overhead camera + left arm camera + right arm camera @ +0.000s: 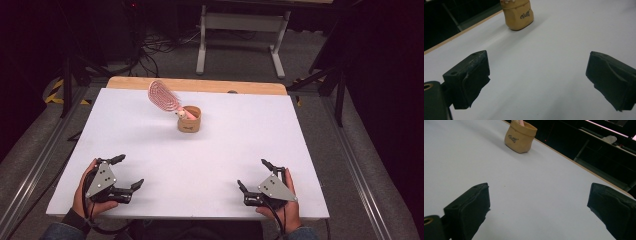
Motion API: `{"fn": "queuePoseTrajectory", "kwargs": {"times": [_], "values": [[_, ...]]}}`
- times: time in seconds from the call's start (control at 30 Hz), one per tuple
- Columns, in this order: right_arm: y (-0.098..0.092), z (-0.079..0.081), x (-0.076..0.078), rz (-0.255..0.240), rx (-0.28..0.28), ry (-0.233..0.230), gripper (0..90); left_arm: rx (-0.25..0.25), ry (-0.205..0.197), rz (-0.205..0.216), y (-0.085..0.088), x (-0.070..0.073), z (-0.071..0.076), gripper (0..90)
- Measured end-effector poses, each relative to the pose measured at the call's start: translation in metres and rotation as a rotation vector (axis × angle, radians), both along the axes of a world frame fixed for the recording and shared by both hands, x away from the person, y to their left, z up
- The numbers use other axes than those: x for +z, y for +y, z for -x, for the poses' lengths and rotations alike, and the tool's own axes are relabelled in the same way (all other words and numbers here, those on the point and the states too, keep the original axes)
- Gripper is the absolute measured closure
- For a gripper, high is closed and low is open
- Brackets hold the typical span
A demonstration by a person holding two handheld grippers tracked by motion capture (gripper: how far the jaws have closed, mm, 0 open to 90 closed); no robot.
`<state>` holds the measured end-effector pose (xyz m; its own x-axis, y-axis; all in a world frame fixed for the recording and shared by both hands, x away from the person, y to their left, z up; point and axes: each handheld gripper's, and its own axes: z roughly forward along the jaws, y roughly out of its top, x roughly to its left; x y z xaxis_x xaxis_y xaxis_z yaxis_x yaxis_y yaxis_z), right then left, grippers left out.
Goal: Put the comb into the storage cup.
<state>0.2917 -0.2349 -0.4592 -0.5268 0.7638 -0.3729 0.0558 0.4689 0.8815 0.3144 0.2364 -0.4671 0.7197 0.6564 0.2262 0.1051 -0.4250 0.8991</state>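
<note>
So the little tan pouch [189, 120] sits upright toward the far middle of the white table [250, 135], with a pink hairbrush [164, 96] poking out of it and leaning up to the left. Both grippers are way back at the near edge, well apart from it. The left gripper [127, 173] rests at the near left corner, jaws spread wide with nothing between them, and the pouch is ahead and off to its right. The right gripper [254, 174] is at the near right, jaws also wide and empty, pouch ahead and to its left. In the left gripper view the pouch [518, 14] shows up top, dark lettering facing the camera.
</note>
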Motion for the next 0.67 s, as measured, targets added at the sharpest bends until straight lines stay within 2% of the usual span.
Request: {"fn": "queuePoseTrajectory", "kwargs": {"times": [0.23,0.33,0.47,0.67], "values": [[0.0047,-0.0037,-0.0019,0.019,0.006,0.005,4.8,-0.002,0.007,0.016,0.0034,-0.001,-0.0023,6.3],[0.0041,-0.0051,-0.0009,0.004,-0.001,0.001,5.3,0.003,0.01,0.033,0.0049,-0.001,-0.0035,6.4],[0.0027,-0.004,-0.0008,-0.001,-0.011,-0.003,5.9,0.008,0.009,0.029,0.0046,-0.0011,-0.0032,6.4],[-0.0029,-0.0039,0.0006,-0.036,-0.029,-0.004,6.3,0.017,0.007,0.024,0.0034,-0.0002,-0.0028,6.3]]}}
